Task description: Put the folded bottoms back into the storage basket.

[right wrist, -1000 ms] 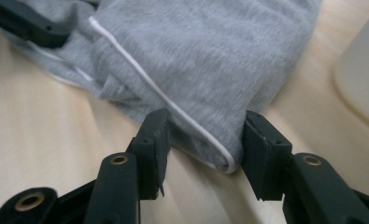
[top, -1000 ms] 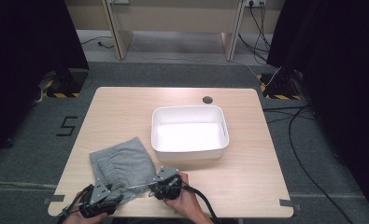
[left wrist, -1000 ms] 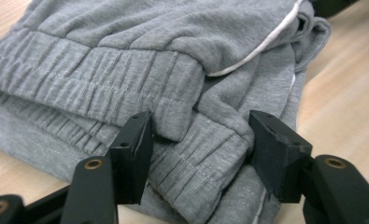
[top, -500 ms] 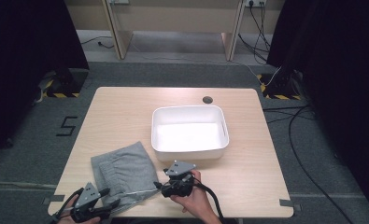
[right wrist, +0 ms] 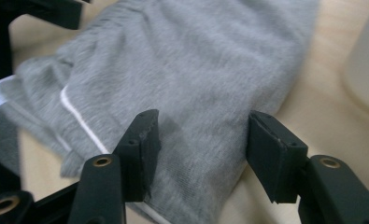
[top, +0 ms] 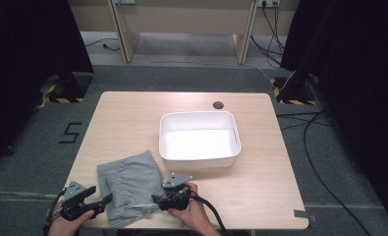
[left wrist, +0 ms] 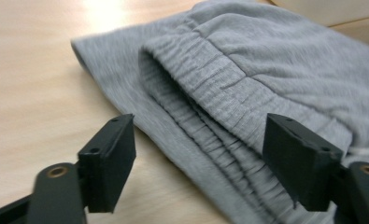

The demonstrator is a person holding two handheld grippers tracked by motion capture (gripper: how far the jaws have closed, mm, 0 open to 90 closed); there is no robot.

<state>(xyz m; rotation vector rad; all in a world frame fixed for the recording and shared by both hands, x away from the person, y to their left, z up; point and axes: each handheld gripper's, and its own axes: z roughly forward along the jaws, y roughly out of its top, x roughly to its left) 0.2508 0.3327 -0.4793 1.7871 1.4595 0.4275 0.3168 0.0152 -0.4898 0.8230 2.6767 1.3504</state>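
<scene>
Grey folded shorts [top: 130,189] lying lower left on surface [top: 260,196], elastic waistband ribbed; I'm seeing left claw [left wrist: 198,161] spreading wide, right claw [right wrist: 201,149] closing, both pinching nothing.

The table [top: 132,118] has a light wood-grain top with rounded corners. A white rectangular tub [top: 200,139] with rounded corners stands on the table, right of centre and toward the far half; its interior is bare. A round dark grommet [top: 218,104] is set in the tabletop just beyond the far wall of the tub. The floor [top: 181,78] around the table is grey carpet. A marking shaped like the numeral 5 [top: 71,132] lies on the carpet left of the table. Yellow-and-black hazard strips [top: 64,100] lie at the left and right. Black cables [top: 319,162] run across the floor on the right. Dark curtains [top: 29,44] hang on both sides.
</scene>
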